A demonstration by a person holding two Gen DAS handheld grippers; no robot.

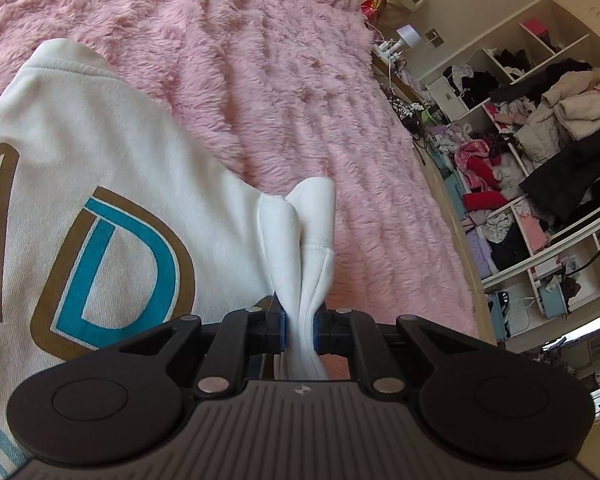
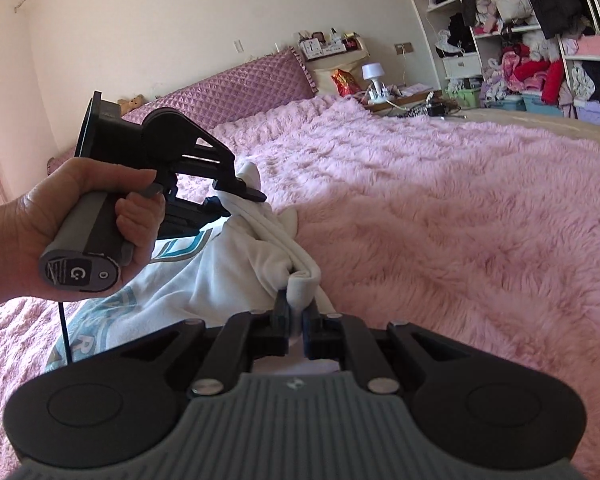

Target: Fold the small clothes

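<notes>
Pink, shaggy bed cover [image 2: 440,200] spread wide as the work surface, soft and roomy enough to lay a garment flat; quilted purple headboard [image 2: 228,88] behind, open wardrobe shelves [image 1: 540,140] crammed with heaped clothes off to the side. Lay mostly on that cover: white sweatshirt [image 1: 112,152], printed side up, big teal and brown letters showing. Pinched one bunched edge of it in the left gripper [image 1: 300,330], jaws clamped on a thick fold of white cloth that rose in two lobes past the tips. Gripped another gathered bit of the same edge in the right gripper [image 2: 296,320], jaws pressed together on the cloth, close beside the other gripper. Seen from the right wrist view: a hand [image 2: 80,216] wrapped round the left gripper's handle, finger on the trigger, presumably to keep the clamp tight. Held at two points probably so the edge could be carried across as one straight line without sagging between them. Judged to be mid-fold, edge lifted slightly off the bed and not yet laid down. Risk, most likely: thick bunched cloth slipping from either grip and leaving the fold crooked.
</notes>
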